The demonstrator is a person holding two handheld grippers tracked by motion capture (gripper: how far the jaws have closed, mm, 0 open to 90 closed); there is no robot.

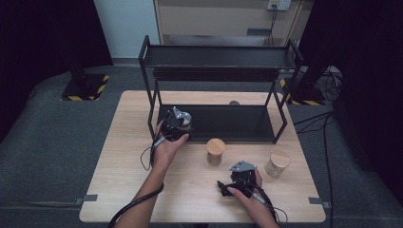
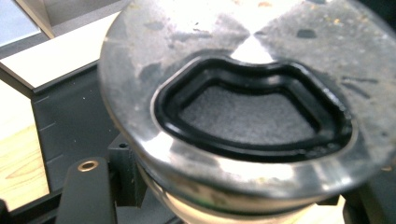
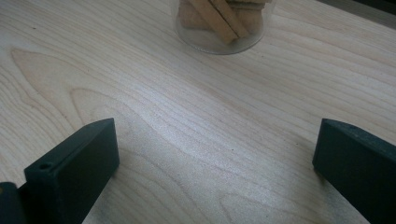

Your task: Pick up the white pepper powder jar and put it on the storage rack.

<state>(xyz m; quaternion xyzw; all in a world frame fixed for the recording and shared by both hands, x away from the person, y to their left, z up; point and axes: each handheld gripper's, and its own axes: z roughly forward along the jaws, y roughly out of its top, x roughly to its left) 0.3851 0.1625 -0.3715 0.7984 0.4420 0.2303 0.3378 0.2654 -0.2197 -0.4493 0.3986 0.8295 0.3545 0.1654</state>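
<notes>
My left gripper [image 1: 179, 123] is shut on a small jar with a round metal lid [image 2: 243, 107], which has a black-rimmed curved opening over grey contents. It holds the jar at the left end of the black rack's lower shelf [image 1: 228, 122]. One black finger [image 2: 88, 186] rises beside the jar's body. My right gripper [image 3: 215, 158] rests low over the wooden table, open, with nothing between its fingers. Ahead of it stands a glass jar of tan sticks [image 3: 219, 23], the one with a wooden lid [image 1: 215, 151].
The two-tier black rack [image 1: 218, 57] spans the back half of the table. A second wooden-lidded jar [image 1: 277, 163] with pale grains stands at the right. A small brown object [image 1: 234, 102] lies behind the rack. Bare wood [image 1: 123, 161] stretches along the left.
</notes>
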